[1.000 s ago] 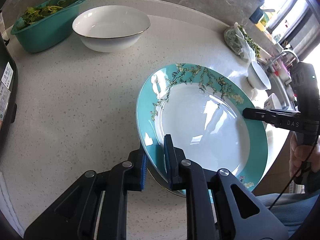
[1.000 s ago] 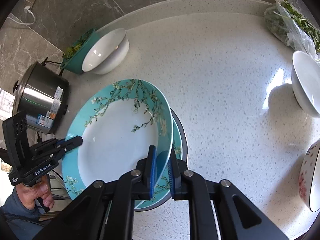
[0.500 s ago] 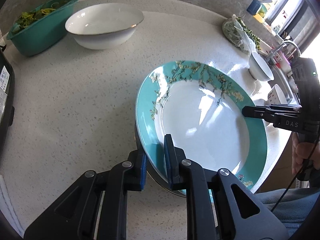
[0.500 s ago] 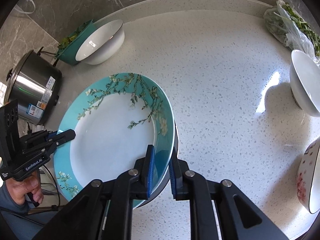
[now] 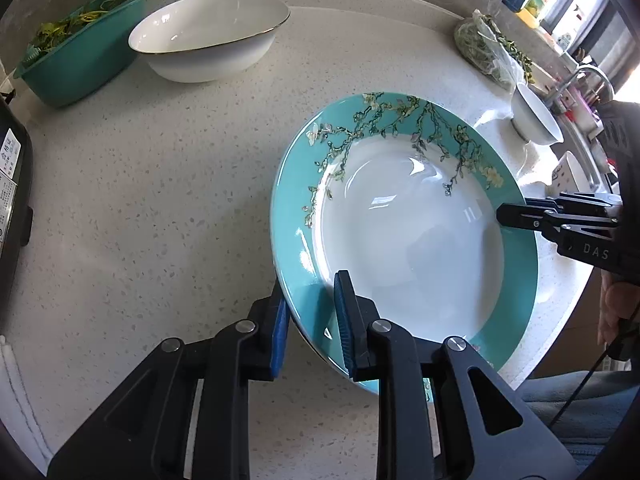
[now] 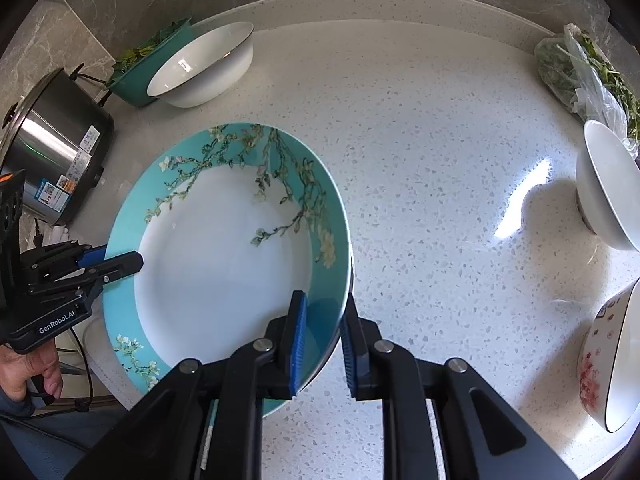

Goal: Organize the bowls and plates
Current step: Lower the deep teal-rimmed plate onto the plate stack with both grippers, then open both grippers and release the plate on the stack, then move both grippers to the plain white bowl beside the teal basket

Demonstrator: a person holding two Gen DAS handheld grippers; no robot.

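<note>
A teal-rimmed plate with a blossom pattern (image 5: 400, 220) (image 6: 224, 264) lies flat on the speckled counter, on top of a second plate whose edge peeks out below it (image 6: 276, 406). My left gripper (image 5: 310, 328) straddles its near-left rim. The jaws are opening, and the blue pads stand a little off the rim. My right gripper (image 6: 322, 340) straddles the opposite rim. Its jaws are opening too, with a gap beside the right pad. Each gripper shows in the other's view, the right gripper (image 5: 516, 216) and the left gripper (image 6: 120, 260).
A large white bowl (image 5: 208, 44) (image 6: 200, 68) sits at the back beside a teal basket of greens (image 5: 80, 60). A steel cooker (image 6: 52, 140) stands left. At right are a bag of greens (image 6: 580, 72), a small white bowl (image 6: 604, 188) and a floral bowl (image 6: 612, 360).
The teal plate has sunk from a tilt to lie flat over the lower plate. The pads of both grippers have parted from its rim.
</note>
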